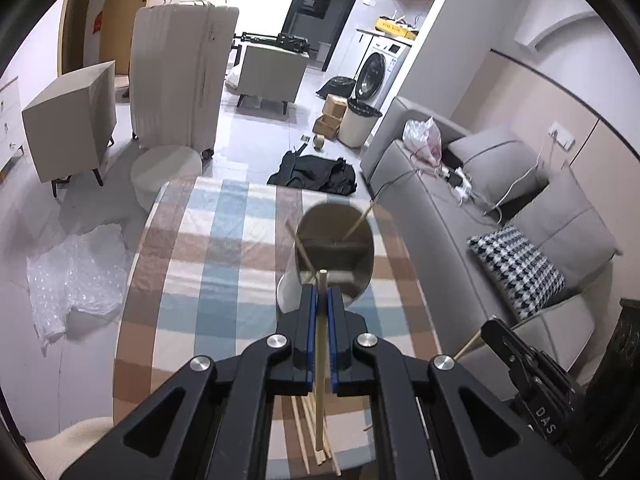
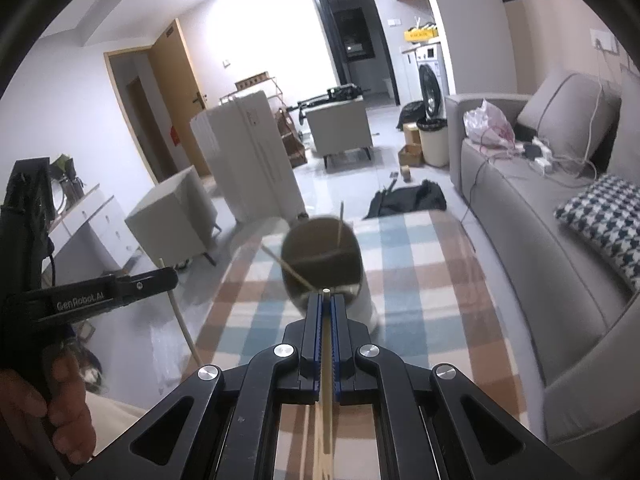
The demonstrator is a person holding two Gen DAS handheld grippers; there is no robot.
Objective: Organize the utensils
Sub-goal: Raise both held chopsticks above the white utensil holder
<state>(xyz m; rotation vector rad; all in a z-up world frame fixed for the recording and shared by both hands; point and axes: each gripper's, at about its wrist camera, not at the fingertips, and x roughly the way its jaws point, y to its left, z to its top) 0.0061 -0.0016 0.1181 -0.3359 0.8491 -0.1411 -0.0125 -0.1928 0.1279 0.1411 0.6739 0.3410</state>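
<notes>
Jaws clamping chopsticks, checked tablecloth (image 1: 208,264), grey sofa (image 1: 460,216), white suitcase (image 1: 180,76)

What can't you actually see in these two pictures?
- Holder bottom inside: dark in both views.
- Loose chopsticks on the table: left gripper covers most of them; count unclear.
- Right gripper's chopstick: lower end blurred.
- Holder's base: hidden behind both grippers.

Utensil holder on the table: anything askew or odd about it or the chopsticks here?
The holder stands upright on the checked tablecloth. Two chopsticks already in it lean apart rather than together: one left, one right. Loose chopsticks lie beneath the left gripper. Each gripper, right included, clamps one stick.
</notes>
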